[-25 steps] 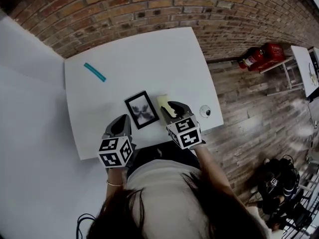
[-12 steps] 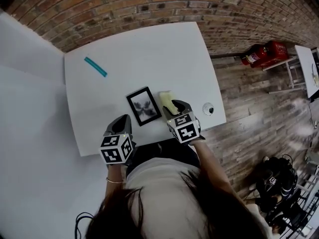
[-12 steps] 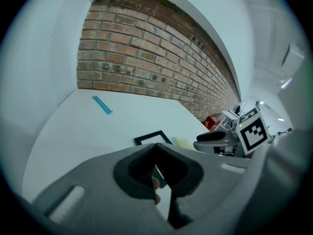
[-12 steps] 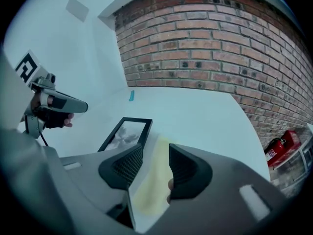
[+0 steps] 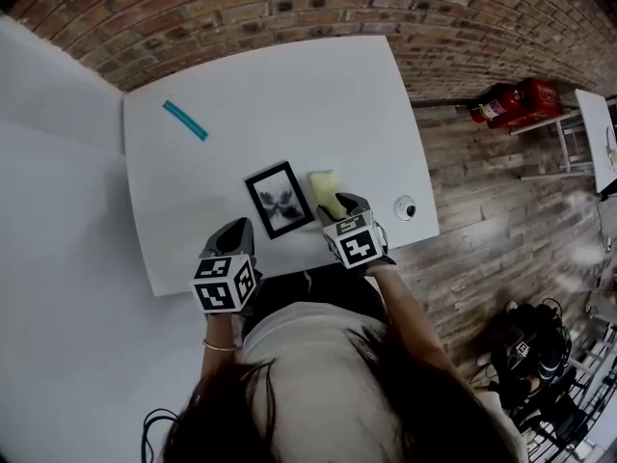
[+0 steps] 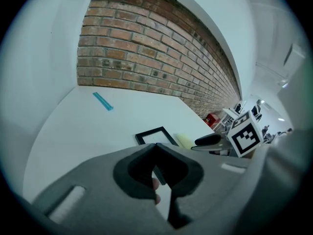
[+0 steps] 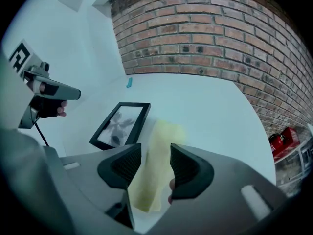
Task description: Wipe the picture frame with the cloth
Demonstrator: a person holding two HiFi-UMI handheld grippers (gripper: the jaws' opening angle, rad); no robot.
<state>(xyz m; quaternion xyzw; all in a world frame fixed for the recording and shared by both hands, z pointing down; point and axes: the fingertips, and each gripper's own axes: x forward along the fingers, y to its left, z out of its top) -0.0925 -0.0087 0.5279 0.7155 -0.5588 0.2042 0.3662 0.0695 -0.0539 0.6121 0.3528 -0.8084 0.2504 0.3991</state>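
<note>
A black picture frame [image 5: 278, 198] with a dark blurry print lies flat near the front of the white table [image 5: 289, 104]. A pale yellow cloth [image 5: 323, 191] lies just to its right. My right gripper [image 5: 339, 208] hovers over the cloth's near end; its jaws are opening, with the cloth [image 7: 156, 155] seen below the gap and no pad pressing on it. The frame [image 7: 121, 125] sits to the left in that view. My left gripper [image 5: 234, 239] is shut and empty, near the table's front edge, left of the frame [image 6: 155, 136].
A teal pen-like stick [image 5: 183, 121] lies at the table's far left. A small round object [image 5: 405, 209] sits near the front right corner. A brick wall [image 5: 289, 8] runs behind the table. Red fire extinguishers [image 5: 511, 102] stand on the wooden floor to the right.
My right gripper has sunk toward the cloth and its jaws have spread. The left gripper has dropped a little near the table's front edge.
</note>
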